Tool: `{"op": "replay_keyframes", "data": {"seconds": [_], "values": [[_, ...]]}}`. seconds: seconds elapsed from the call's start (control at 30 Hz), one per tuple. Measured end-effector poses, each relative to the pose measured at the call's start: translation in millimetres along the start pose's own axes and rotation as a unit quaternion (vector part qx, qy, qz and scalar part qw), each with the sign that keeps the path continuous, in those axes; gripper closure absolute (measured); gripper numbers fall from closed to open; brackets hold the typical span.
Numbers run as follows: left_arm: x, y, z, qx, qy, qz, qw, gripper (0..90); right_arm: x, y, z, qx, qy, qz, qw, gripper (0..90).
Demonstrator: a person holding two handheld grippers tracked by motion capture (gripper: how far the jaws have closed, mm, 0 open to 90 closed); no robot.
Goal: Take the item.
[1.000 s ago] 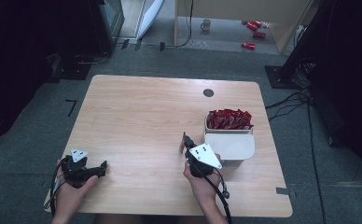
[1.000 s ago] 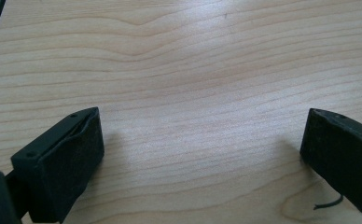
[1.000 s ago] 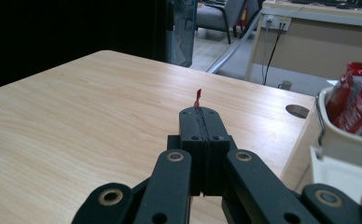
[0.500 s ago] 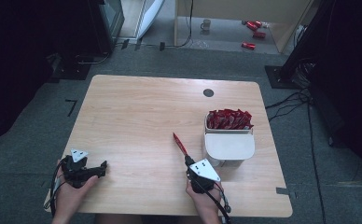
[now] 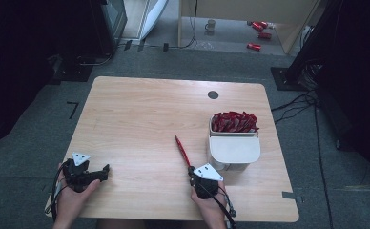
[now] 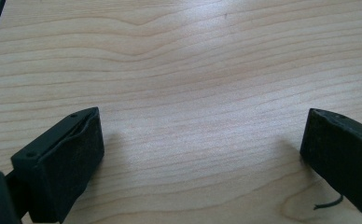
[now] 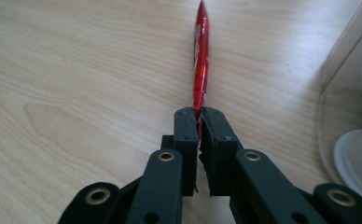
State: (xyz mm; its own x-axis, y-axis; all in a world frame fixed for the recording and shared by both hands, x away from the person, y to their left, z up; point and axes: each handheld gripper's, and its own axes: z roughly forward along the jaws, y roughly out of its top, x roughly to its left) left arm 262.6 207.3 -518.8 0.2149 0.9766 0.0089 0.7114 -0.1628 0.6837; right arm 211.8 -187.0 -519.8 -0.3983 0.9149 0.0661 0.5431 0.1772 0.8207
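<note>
We have one red sachet [image 7: 201, 56] clamped by its end in our right hand-held gripper [image 7: 198, 122], out over the bench [image 5: 140, 114] beside the box [image 5: 234, 150] of sachets, not yet laid down, while our left hand-held gripper [image 6: 202, 144] rests spread wide, empty.
</note>
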Motion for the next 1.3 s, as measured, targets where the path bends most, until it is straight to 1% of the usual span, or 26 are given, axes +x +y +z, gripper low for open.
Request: {"op": "replay_keyframes", "data": {"seconds": [0.03,0.13,0.2,0.27,0.37,0.53,0.57,0.7,0.8,0.9,0.97,1.03,1.13,1.2,1.3], "values": [[0.0,0.0,0.0,0.000,0.000,0.000,1.0000,0.0,0.3,-0.4,0.3,0.006,0.004,0.000,1.0000,83.0],[0.0,0.0,0.0,0.000,0.000,0.000,1.0000,0.0,-0.4,-0.6,-0.2,0.008,0.010,0.006,0.9999,76.3],[0.0,0.0,0.0,0.000,0.000,0.000,1.0000,0.0,-1.5,-1.0,-0.7,0.007,0.021,0.010,0.9997,71.4],[0.0,0.0,0.0,0.000,0.000,0.000,1.0000,0.0,-1.8,-1.5,-2.1,0.007,0.031,0.009,0.9995,67.7],[0.0,0.0,0.0,0.000,0.000,0.000,1.0000,0.0,-2.0,-1.8,-4.3,0.007,0.037,0.005,0.9993,64.3],[0.0,0.0,0.0,0.000,0.000,0.000,1.0000,0.0,-4.1,-2.5,-8.9,0.004,0.048,0.002,0.9988,62.2],[0.0,0.0,0.0,0.000,0.000,0.000,1.0000,0.0,-4.2,-2.7,-9.5,0.003,0.052,0.000,0.9986,61.9],[0.0,0.0,0.0,0.000,0.000,0.000,1.0000,0.0,-2.8,-4.4,-11.9,0.004,0.055,-0.013,0.9984,60.8],[0.0,0.0,0.0,0.000,0.000,0.000,1.0000,0.0,-4.8,-5.7,-14.0,0.003,0.052,-0.009,0.9986,59.6],[0.0,0.0,0.0,0.000,0.000,0.000,1.0000,0.0,-8.0,-6.0,-14.8,-0.003,0.056,-0.004,0.9984,56.8],[0.0,0.0,0.0,0.000,0.000,0.000,1.0000,0.0,-6.8,-5.4,-14.5,-0.007,0.062,-0.006,0.9980,54.6],[0.0,0.0,0.0,0.000,0.000,0.000,1.0000,0.0,-4.0,-5.0,-13.6,-0.010,0.069,-0.013,0.9975,54.1],[0.0,0.0,0.0,0.000,0.000,0.000,1.0000,0.0,0.7,-5.6,-11.1,-0.009,0.086,-0.019,0.9961,53.9],[0.0,0.0,0.0,0.000,0.000,0.000,1.0000,0.0,2.8,-6.1,-10.7,-0.008,0.088,-0.026,0.9958,53.8],[0.0,0.0,0.0,0.000,0.000,0.000,1.0000,0.0,2.9,-6.3,-10.5,-0.010,0.091,-0.024,0.9955,53.8]]}}
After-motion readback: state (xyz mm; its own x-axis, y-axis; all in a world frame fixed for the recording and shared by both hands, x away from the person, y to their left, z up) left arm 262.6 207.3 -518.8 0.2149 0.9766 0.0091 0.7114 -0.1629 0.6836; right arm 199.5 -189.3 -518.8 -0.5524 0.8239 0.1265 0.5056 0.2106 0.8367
